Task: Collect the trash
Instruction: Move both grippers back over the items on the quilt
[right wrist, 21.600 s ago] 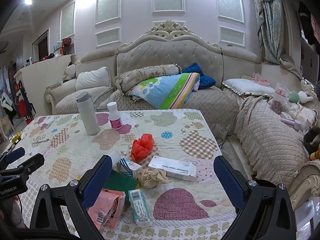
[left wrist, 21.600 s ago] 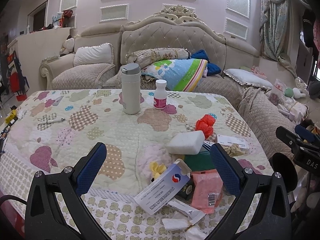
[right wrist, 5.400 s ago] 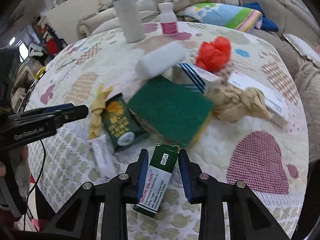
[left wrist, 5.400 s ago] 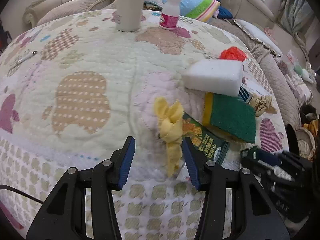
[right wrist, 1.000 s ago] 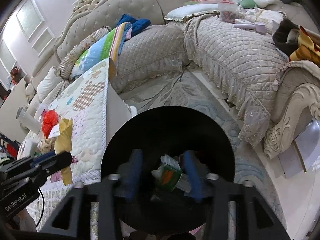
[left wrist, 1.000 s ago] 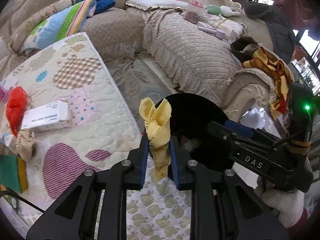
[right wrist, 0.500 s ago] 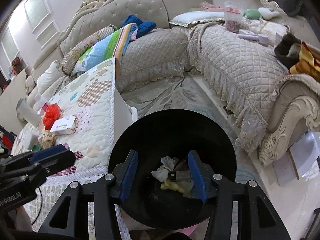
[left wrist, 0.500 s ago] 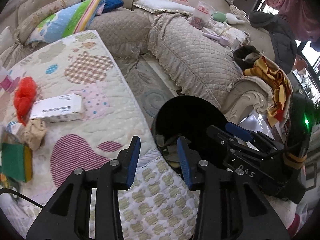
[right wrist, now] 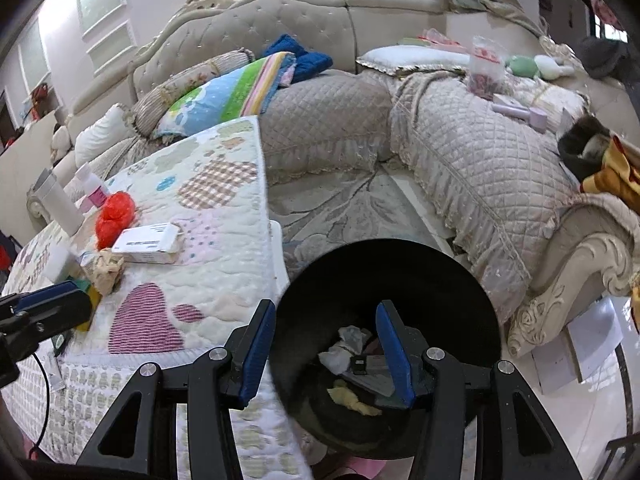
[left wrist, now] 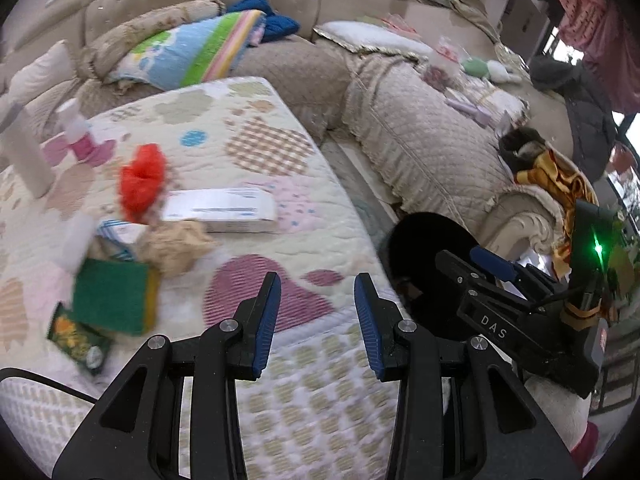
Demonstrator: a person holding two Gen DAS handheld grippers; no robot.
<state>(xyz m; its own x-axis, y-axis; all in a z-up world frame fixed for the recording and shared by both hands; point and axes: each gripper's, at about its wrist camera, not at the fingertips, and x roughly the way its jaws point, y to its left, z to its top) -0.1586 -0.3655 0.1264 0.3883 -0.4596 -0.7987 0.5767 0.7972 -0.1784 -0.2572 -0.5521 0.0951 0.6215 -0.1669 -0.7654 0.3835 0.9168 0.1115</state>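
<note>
A black trash bin [right wrist: 400, 272] stands on the floor at the table's right edge; it also shows in the left wrist view [left wrist: 424, 240]. Inside lie white crumpled paper [right wrist: 340, 354], a yellow wrapper [right wrist: 352, 398] and other trash. My right gripper [right wrist: 324, 344] is open and empty above the bin's left rim. My left gripper [left wrist: 316, 320] is open and empty over the table's near right corner. On the table lie a red bag [left wrist: 142, 180], a white box [left wrist: 220, 210], a crumpled beige paper [left wrist: 176, 246], a green sponge [left wrist: 112, 300] and a dark green packet [left wrist: 78, 338].
A white tumbler [right wrist: 56, 200] and a small pink-labelled bottle [right wrist: 92, 184] stand at the table's far side. A quilted sofa [right wrist: 460, 152] wraps around behind and to the right. The patchwork table cover [right wrist: 216, 216] ends just left of the bin.
Since a second ago my left gripper has opened and let the yellow wrapper fall into the bin, then swung left over the table. My right gripper has lifted slightly and stays open.
</note>
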